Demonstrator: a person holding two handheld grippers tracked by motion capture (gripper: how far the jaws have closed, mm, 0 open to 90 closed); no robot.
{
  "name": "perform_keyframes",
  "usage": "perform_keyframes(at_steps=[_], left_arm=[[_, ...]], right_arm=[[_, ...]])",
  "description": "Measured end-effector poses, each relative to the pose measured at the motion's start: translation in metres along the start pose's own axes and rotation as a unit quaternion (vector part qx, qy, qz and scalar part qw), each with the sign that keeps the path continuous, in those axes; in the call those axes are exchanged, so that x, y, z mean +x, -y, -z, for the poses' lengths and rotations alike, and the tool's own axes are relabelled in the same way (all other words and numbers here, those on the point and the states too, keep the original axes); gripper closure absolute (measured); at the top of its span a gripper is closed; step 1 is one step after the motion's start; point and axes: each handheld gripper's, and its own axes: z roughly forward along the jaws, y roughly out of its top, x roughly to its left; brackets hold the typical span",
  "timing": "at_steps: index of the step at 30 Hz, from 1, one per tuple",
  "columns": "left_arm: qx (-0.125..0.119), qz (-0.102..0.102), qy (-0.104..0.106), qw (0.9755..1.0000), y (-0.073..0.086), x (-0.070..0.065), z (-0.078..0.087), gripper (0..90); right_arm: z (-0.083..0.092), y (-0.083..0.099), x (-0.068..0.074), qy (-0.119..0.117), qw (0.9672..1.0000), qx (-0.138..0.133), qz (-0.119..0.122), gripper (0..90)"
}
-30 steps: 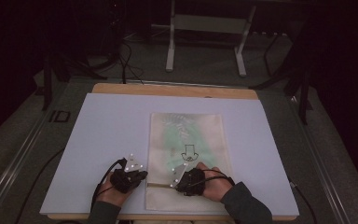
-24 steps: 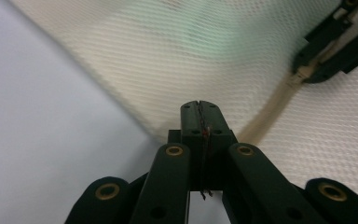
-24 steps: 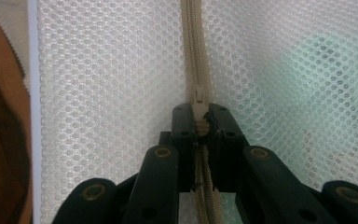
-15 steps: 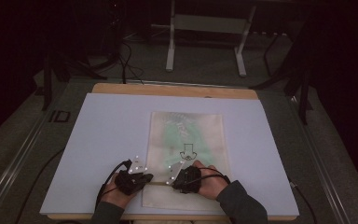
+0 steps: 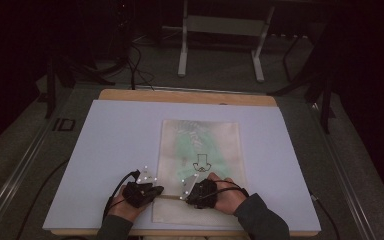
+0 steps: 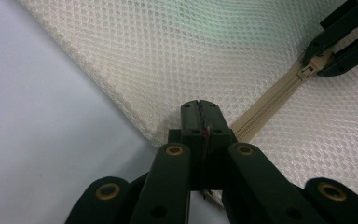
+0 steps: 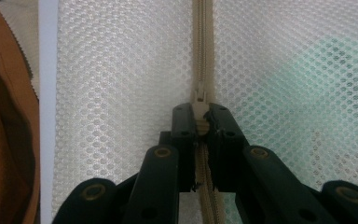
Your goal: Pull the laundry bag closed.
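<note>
You are pinching the mesh bag's (image 5: 200, 150) corner with the left gripper (image 6: 200, 109) to anchor it while the right gripper (image 7: 200, 116) is clamping the zipper pull (image 7: 199, 108).

Dark letters "ID" (image 5: 63, 124) – on the grey floor left of the white-topped table. Black line drawing (image 5: 200, 162) inside the cream mesh zip bag (image 5: 175, 150) – no legible wording there.

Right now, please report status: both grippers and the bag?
Left gripper shut on white mesh zipper bag edge. Right gripper shut on beige zipper pull. Nothing in the way.
</note>
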Motion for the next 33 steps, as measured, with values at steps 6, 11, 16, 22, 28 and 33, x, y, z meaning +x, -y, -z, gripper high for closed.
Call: perform_keyframes(at_steps=[6,11,16,22,28,33], left_arm=[[-0.003,0.006,0.002,1.0000,0.001,0.001,0.000,89.5],[-0.003,0.007,0.003,1.0000,0.001,0.001,0.000,89.5],[-0.005,0.008,0.002,1.0000,0.002,0.000,0.000,89.5],[-0.006,0.008,0.003,0.9999,0.002,0.001,0.000,89.4],[-0.007,0.011,0.004,0.9999,0.002,0.001,0.000,89.4],[-0.006,0.011,0.004,0.9999,0.002,0.001,0.000,89.4]], right_arm=[[0.001,0.002,0.000,0.000,1.0000,0.004,0.002,82.5],[0.004,0.007,0.000,0.001,1.0000,0.007,-0.002,82.5],[0.005,0.008,0.000,0.002,0.9999,0.010,0.001,82.5],[0.007,0.010,0.001,0.004,0.9999,0.012,0.002,82.5],[0.009,0.013,0.002,0.004,0.9999,0.016,0.003,82.5],[0.011,0.018,0.002,0.004,0.9998,0.018,0.000,82.5]])
